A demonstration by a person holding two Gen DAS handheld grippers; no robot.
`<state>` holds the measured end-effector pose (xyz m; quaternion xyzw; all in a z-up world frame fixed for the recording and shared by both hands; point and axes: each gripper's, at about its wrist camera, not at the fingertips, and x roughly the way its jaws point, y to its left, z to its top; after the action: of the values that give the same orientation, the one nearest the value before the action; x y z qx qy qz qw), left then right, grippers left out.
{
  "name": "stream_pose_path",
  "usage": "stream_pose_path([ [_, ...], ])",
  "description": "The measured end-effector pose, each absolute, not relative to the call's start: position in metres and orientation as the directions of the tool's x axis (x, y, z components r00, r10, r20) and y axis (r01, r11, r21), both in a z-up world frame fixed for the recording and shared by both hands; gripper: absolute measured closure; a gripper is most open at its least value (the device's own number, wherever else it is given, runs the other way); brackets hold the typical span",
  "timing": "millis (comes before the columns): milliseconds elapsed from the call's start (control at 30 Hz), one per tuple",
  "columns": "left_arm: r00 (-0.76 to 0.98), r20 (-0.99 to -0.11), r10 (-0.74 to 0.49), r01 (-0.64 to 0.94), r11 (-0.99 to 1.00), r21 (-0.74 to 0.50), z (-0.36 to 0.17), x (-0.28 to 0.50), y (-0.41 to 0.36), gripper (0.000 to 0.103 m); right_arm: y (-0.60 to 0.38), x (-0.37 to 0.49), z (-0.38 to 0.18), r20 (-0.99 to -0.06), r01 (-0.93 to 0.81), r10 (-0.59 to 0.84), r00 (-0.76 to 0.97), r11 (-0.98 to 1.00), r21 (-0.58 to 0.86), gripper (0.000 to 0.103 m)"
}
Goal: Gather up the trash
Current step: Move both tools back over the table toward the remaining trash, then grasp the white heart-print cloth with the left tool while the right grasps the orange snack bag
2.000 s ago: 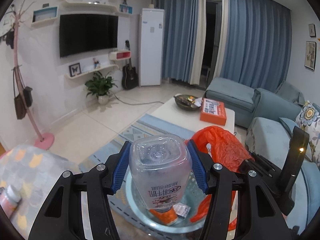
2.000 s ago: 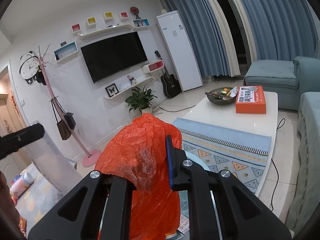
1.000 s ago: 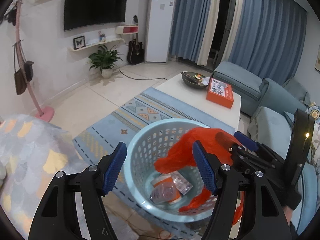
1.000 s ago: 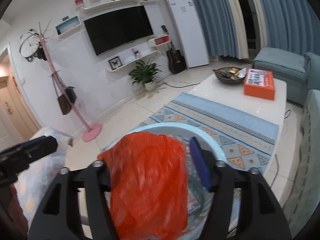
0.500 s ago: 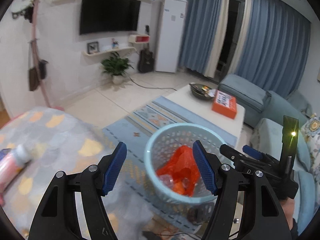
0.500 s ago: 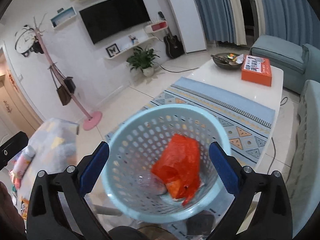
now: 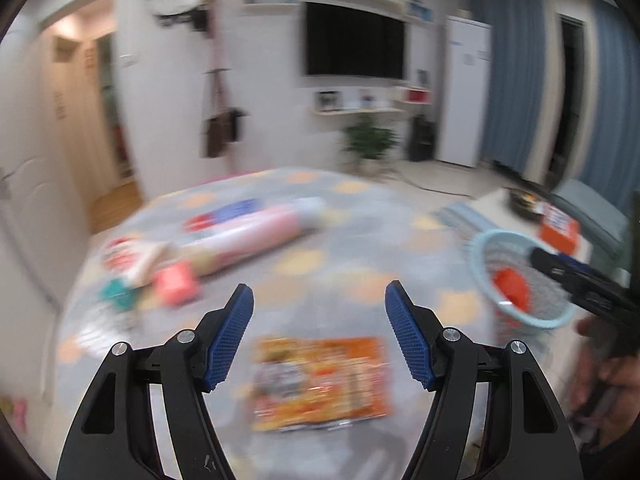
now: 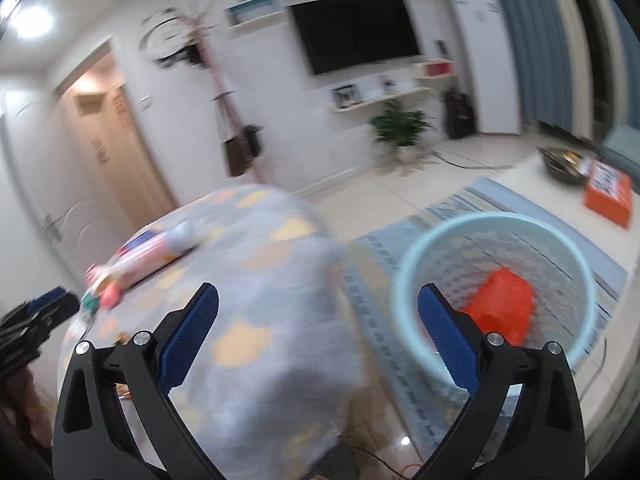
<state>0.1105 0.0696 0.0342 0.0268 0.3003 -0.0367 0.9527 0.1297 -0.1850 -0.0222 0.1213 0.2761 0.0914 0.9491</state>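
My left gripper [image 7: 319, 334] is open and empty over a table with a grey patterned cloth [image 7: 304, 264]. Just below and between its fingers lies a flat orange snack wrapper [image 7: 320, 382]. Farther back on the cloth lie a pink and white bottle on its side [image 7: 256, 236] and small red and green packets [image 7: 148, 280], all blurred. My right gripper [image 8: 318, 334] is open wide and empty, over the table's right edge [image 8: 280, 320]. The light blue mesh basket [image 8: 404, 280] stands to its right on the floor, with the orange plastic bag [image 8: 500, 308] inside.
A white coffee table carries an orange box [image 8: 608, 196] and a dark bowl [image 8: 564, 164]. A patterned rug [image 8: 500, 196] lies under the basket. A coat stand [image 7: 220, 120], a wall television [image 7: 354, 42] and a plant [image 8: 402, 126] stand behind.
Both grippers swung left from the basket toward the clothed table. The right gripper had let the orange bag fall into the basket and opened wide. The wrapper and bottles came into the left view.
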Motion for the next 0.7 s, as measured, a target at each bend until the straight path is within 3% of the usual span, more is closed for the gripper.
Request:
stream_pose_path([
  [300, 0.757, -0.633, 0.159, -0.178, 0.983, 0.034, 0.021, 0.112, 0.203, 0.036, -0.093, 0.124, -0.019, -0.509, -0.291, 0.392, 0.766, 0.918, 0.269, 0.007],
  [467, 0.694, -0.694, 0.194, -0.297, 0.954, -0.03, -0.005, 0.12, 0.267, 0.036, -0.06, 0.118, -0.021, -0.529, -0.356, 0.429, 0.732, 0.903, 0.24, 0.007],
  [700, 0.639, -0.753, 0.16, -0.305, 0.951, -0.057, -0.033, 0.139, 0.294, 0.036, -0.044, 0.116, -0.029, -0.543, -0.368, 0.449, 0.71, 0.894, 0.257, 0.007],
])
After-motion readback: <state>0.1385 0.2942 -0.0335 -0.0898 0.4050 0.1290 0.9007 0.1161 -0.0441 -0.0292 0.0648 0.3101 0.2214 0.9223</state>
